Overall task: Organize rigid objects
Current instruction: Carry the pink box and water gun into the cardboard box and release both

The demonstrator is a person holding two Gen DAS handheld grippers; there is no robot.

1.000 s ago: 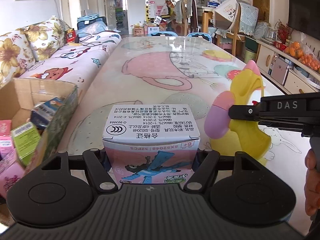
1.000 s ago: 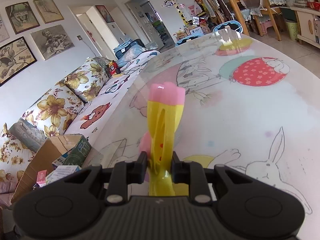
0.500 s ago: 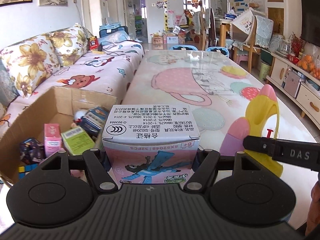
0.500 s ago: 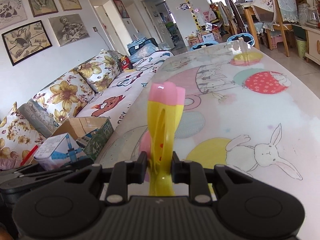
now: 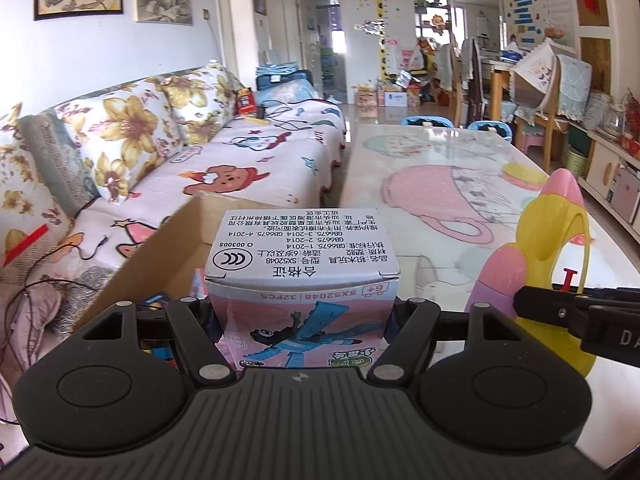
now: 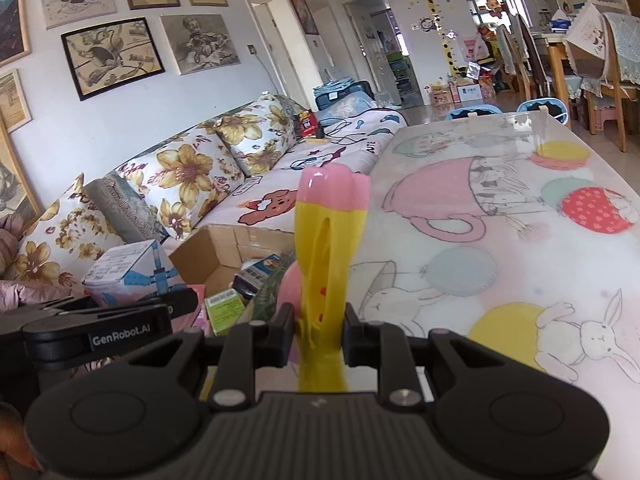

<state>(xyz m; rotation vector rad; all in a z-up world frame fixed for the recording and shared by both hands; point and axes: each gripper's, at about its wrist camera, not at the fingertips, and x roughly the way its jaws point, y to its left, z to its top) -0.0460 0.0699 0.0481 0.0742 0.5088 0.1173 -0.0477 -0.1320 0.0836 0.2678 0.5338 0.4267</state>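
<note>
Left wrist view first: your open brown cardboard box on the flowery sofa already has several small cartons in it, so part of the sorting looks done. The pink-and-white printed toy carton is clamped in your left claw, jaws wide and pressed on its sides, carried over the box's near edge. Your right claw is clenched on the yellow and pink plastic toy, up off the pastel bunny-print tabletop, right next to the box. So I'd guess two items are left to drop in, nothing else waiting on the tabletop that I can spot.

Hard to see: the box's bottom is mostly blocked by the carton and claws, and the toy's lower end is cut off behind the right claw.
</note>
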